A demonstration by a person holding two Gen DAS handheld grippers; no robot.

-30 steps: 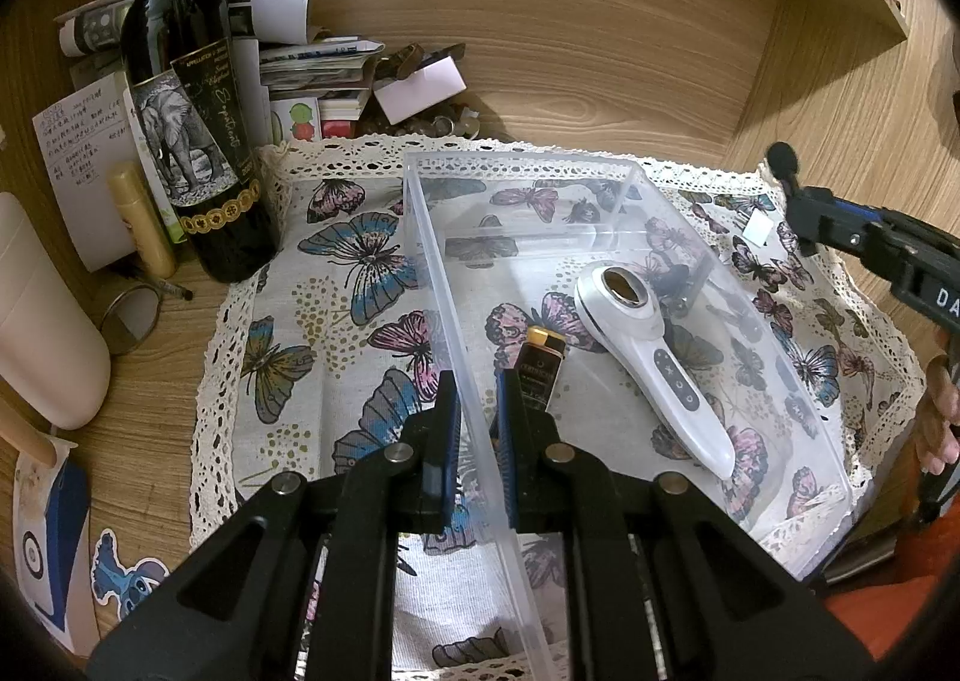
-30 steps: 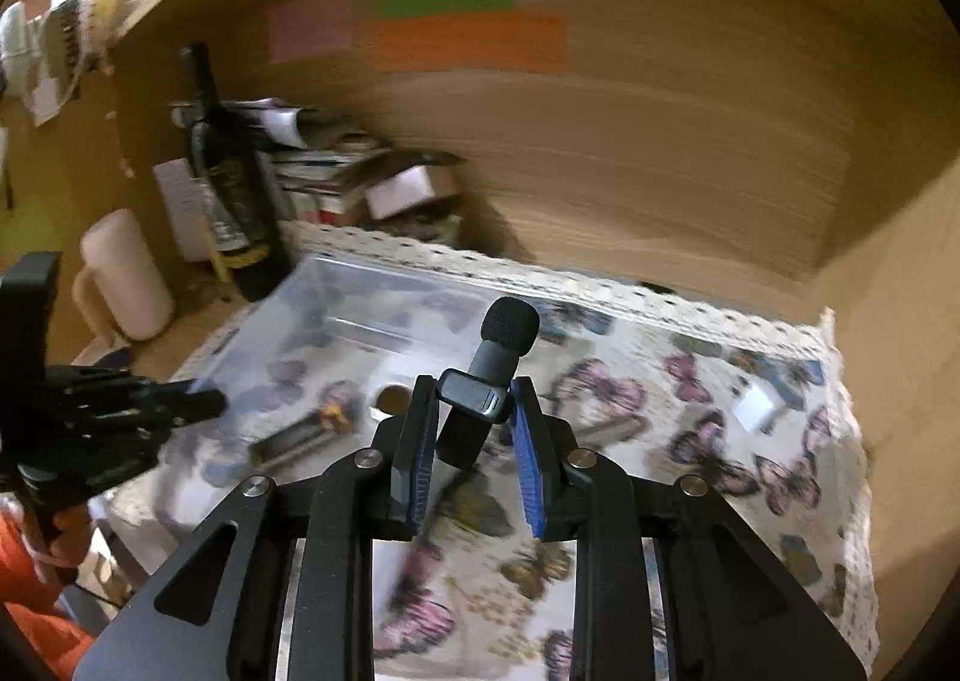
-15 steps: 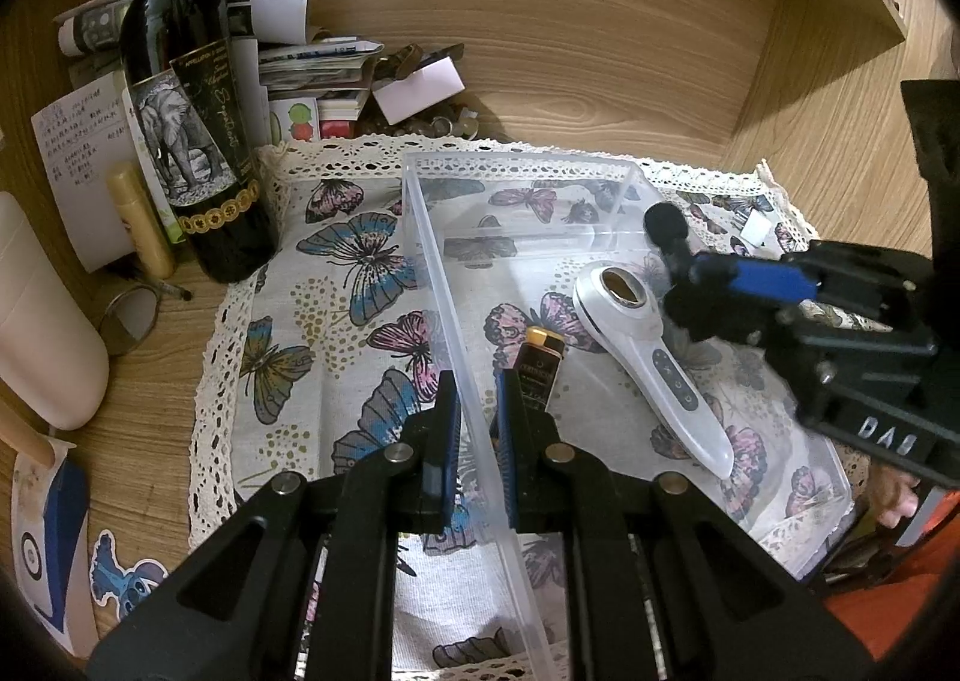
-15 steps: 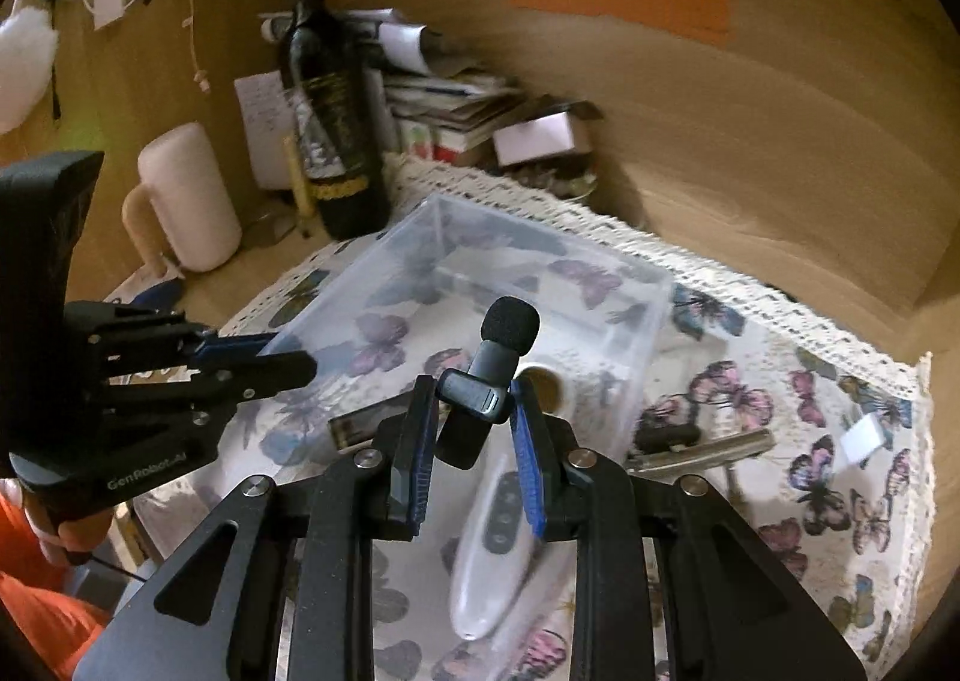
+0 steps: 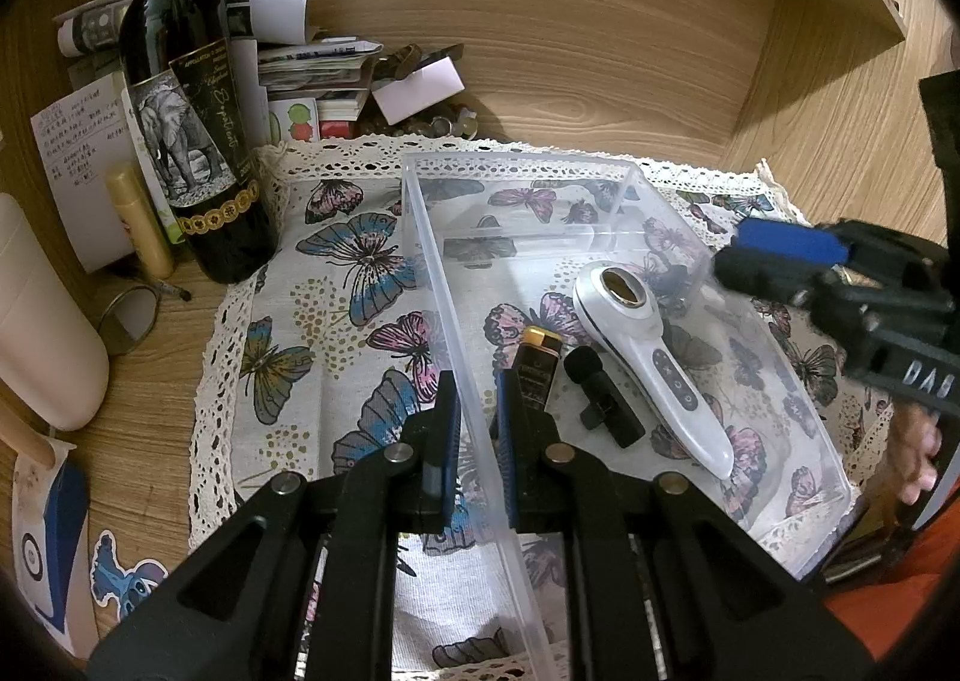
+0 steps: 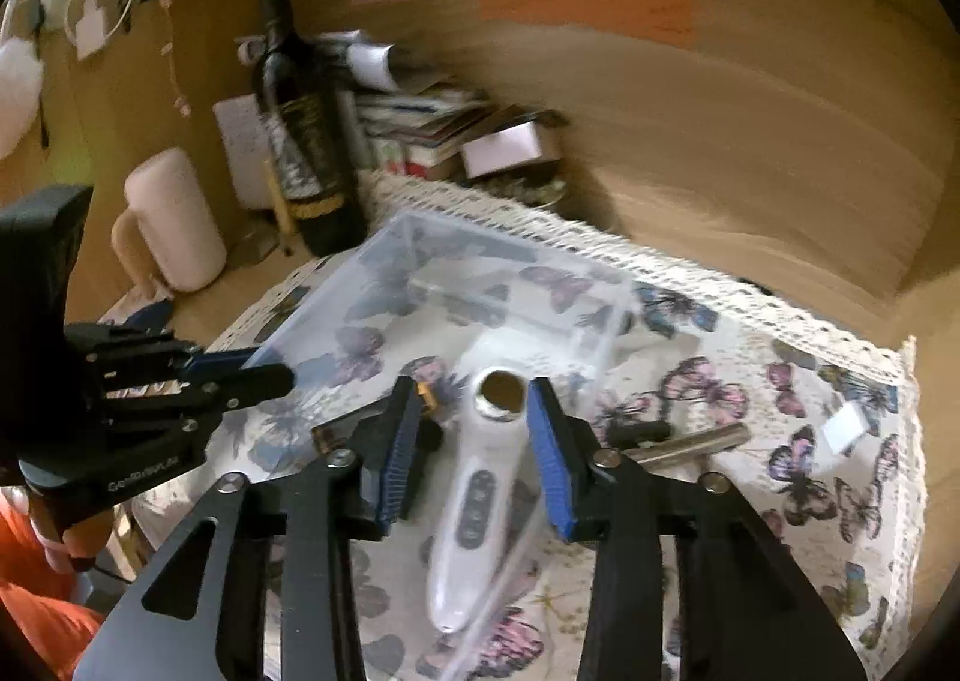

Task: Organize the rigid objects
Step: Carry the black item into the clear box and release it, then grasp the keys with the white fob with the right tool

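Left wrist view: my left tool [image 5: 477, 417] is pinched shut on the left wall of the clear plastic bin [image 5: 444, 285], holding it steady. Three items are already in the bin: a white handheld massager [image 5: 651, 360] at centre, a small black clip-on mic [image 5: 603, 396] lying just beside it at its 8 o'clock, and a black-and-gold lighter-like piece [image 5: 537, 366] next to the mic, just off my inner finger at 1 o'clock. My right tool [image 5: 774, 261] hangs over the bin's right wall at 3 o'clock, nothing in it.

Right wrist view, blurred: right tool [image 6: 477, 441] is opening, nothing pressed between the pads; the massager [image 6: 480, 477] shows through the gap but lies down in the bin, not touched. The mic is mostly hidden behind my left finger at 9 o'clock. Still outside the bin on the butterfly cloth [image 6: 750, 501]: a metal bar [image 6: 690, 444] with a small black item [image 6: 639, 432] touching or just beside it, at 3 o'clock of the tool, and a small white piece [image 6: 846, 429] further out at 3.

Estimate: roughly half done. Mic drop looks complete; the bar, the black item and the white piece are left.
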